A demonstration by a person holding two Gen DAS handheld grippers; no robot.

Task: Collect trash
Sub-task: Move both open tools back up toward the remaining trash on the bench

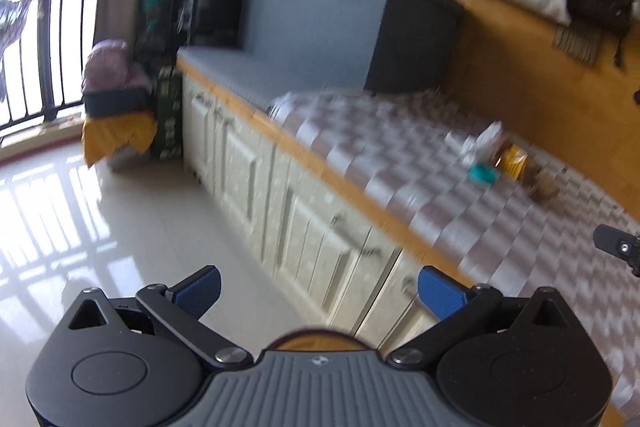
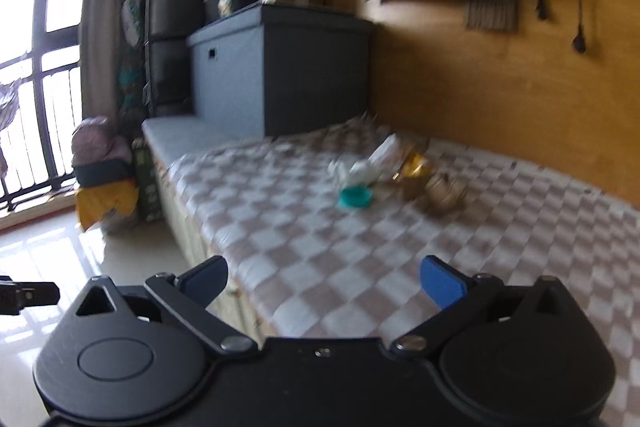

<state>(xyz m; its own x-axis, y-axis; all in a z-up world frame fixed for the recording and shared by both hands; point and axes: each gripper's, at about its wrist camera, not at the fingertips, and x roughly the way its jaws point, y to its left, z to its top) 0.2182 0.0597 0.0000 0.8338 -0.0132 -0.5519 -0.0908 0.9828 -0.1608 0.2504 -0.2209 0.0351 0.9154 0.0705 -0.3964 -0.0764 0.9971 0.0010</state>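
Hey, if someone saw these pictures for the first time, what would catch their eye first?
Probably the small heap of trash on the checkered bench cover: a teal lid, crumpled white paper and a yellow wrapper, bunched together near the wooden wall panel. Next, the open left gripper and right gripper, both empty and short of the heap. Behind it stands a big grey storage box.
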